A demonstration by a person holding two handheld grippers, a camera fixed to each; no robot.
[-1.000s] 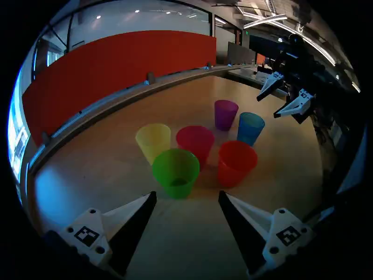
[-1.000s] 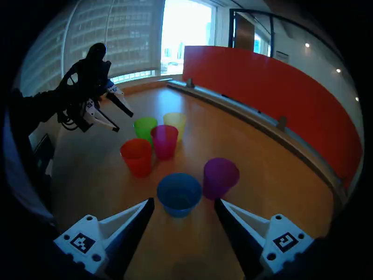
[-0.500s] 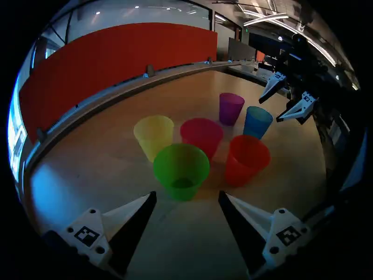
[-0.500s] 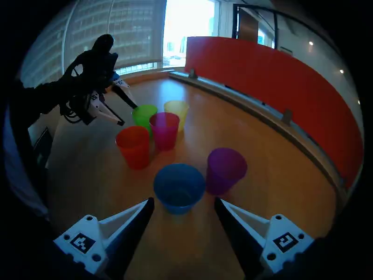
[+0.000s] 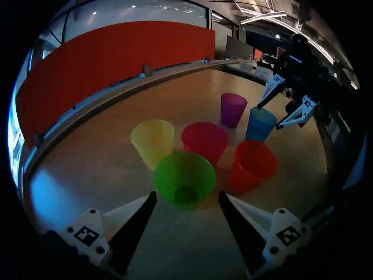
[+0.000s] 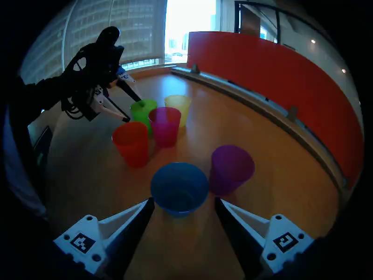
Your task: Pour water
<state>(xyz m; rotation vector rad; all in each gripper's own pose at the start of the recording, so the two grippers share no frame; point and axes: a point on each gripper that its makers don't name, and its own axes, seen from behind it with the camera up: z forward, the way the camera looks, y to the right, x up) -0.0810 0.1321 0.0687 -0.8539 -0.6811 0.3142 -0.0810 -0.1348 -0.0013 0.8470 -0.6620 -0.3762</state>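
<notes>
Several plastic cups stand upright on a wooden table (image 5: 107, 154). In the left gripper view the green cup (image 5: 185, 179) is nearest, just ahead of my open left gripper (image 5: 186, 205); behind it stand the yellow cup (image 5: 153, 142), pink cup (image 5: 205, 141), orange cup (image 5: 252, 165), blue cup (image 5: 260, 123) and purple cup (image 5: 233, 108). In the right gripper view my open right gripper (image 6: 183, 211) has the blue cup (image 6: 179, 188) just ahead between its fingertips, the purple cup (image 6: 231, 168) to its right. The left gripper (image 6: 125, 95) reaches the green cup (image 6: 142, 112) there; the right gripper (image 5: 279, 107) flanks the blue cup.
A long red panel (image 5: 116, 60) with a low ledge runs along the table's far side. Bright windows (image 6: 191, 23) lie beyond the table in the right gripper view. A dark-sleeved arm (image 6: 42, 100) holds the left gripper. Bare tabletop (image 6: 279, 186) lies right of the purple cup.
Both grippers have moved forward: the green cup has come closer to the left gripper's fingers, and the blue cup closer to the right gripper's. No cup has shifted.
</notes>
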